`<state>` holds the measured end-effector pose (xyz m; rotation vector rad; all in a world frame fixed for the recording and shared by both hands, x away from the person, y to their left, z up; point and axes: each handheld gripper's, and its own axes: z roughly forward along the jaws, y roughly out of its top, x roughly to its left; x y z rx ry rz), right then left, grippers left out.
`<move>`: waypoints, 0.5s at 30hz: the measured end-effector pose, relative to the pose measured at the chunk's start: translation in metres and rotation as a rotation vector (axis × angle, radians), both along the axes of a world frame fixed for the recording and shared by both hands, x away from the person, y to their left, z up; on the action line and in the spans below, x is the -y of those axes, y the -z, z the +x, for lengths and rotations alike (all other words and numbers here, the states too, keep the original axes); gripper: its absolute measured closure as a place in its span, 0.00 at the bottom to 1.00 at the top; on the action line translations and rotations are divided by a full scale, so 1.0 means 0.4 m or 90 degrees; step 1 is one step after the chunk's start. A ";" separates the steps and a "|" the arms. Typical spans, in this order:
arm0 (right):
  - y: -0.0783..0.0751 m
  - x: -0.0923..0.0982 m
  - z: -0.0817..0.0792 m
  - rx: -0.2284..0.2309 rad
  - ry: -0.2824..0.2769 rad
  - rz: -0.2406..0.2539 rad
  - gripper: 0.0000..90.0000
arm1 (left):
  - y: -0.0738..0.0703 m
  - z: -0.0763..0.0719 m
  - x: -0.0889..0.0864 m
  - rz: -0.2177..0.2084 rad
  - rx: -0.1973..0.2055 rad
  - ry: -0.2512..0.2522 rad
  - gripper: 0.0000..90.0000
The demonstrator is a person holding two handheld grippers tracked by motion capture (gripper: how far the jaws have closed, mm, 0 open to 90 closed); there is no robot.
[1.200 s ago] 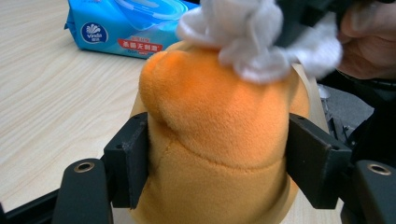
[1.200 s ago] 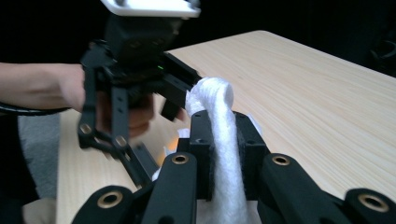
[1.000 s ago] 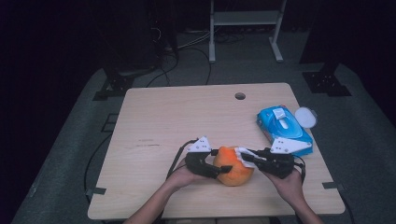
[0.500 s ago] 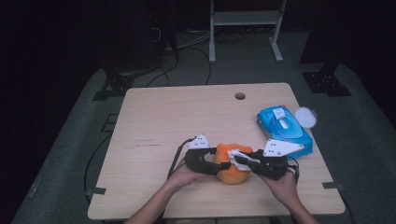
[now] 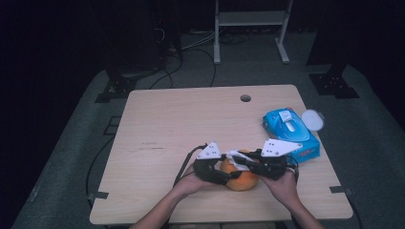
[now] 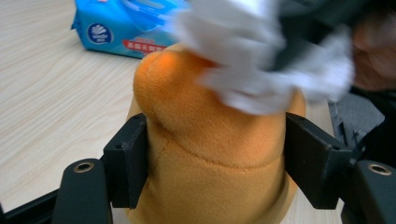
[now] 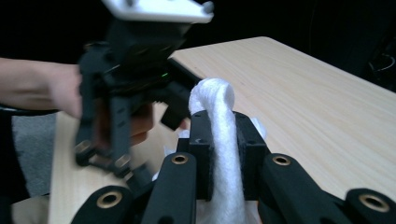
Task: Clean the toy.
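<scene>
My left gripper (image 6: pixel 210 154) clamps the orange plush (image 6: pixel 210 158) at the table's (image 5: pixel 157 124) near edge; my right gripper (image 7: pixel 219 140) pinches a white wipe (image 7: pixel 219 135) pressed onto the plush top; blue pack (image 5: pixel 289 131) just beside.

Rounded orange plush toy (image 5: pixel 241 179) of soft, fuzzy fabric, with a seam across its body and a bulging top. Standing near the front edge of the bench (image 5: pixel 157 124), clamped at both sides. Crumpled white tissue wipe (image 6: pixel 261 60), pinched into a narrow upright fold (image 7: pixel 219 140), lying against the toy's top.
</scene>
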<state>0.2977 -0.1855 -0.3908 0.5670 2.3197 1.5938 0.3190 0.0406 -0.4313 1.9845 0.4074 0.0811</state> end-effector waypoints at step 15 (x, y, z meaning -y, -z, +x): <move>0.022 0.066 -0.016 -0.050 -0.002 0.036 0.88 | 0.005 -0.012 -0.009 -0.011 -0.020 0.072 0.24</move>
